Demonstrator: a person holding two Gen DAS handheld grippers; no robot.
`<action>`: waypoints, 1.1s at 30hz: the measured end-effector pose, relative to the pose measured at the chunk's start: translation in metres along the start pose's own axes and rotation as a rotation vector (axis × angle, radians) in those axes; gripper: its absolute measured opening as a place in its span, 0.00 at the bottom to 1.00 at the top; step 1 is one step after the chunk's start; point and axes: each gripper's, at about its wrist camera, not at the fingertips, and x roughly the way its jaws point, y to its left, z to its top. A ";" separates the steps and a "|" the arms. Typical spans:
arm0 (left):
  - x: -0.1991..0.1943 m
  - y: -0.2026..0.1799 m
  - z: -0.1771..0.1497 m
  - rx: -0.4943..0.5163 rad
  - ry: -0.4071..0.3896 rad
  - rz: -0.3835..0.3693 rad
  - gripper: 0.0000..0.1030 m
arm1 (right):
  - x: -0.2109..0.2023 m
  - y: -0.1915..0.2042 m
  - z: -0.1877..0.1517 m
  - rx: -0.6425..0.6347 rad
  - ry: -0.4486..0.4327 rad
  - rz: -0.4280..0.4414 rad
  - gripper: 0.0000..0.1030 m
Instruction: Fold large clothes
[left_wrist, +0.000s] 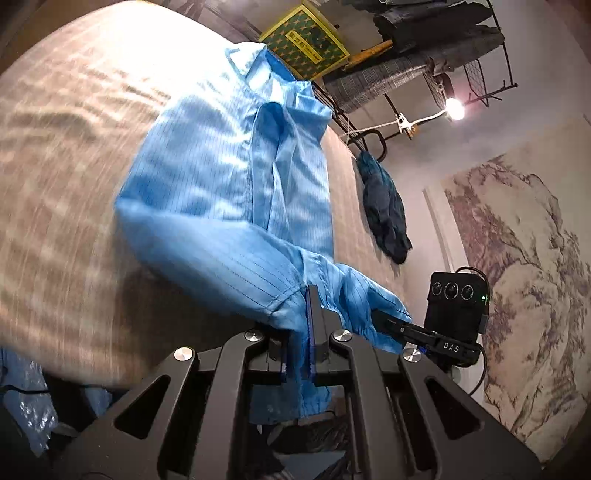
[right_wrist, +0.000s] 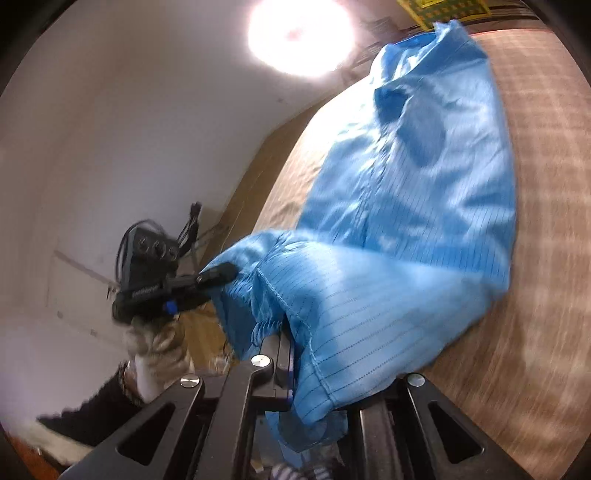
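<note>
Left hand-held gripper: I have it clenched on the hem of the blue coat.
Right hand-held gripper: clenched on the same hem.
Coat: stretches lengthwise away from both across the bed, collar farthest.

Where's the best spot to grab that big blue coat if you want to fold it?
Along the hem, one corner per gripper, coming from the near bed edge. The blue coat lies lengthwise with its collar far away, so the hem is nearest. The left gripper and right gripper already pinch it there.
</note>
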 end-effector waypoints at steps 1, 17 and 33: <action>0.005 -0.001 0.009 -0.002 0.000 0.005 0.05 | 0.002 -0.002 0.007 0.012 -0.010 -0.013 0.05; 0.071 0.036 0.082 -0.138 -0.002 0.075 0.05 | 0.037 -0.081 0.073 0.204 -0.012 -0.082 0.08; 0.027 0.041 0.101 -0.138 -0.164 0.151 0.72 | -0.034 -0.082 0.083 0.195 -0.177 0.006 0.77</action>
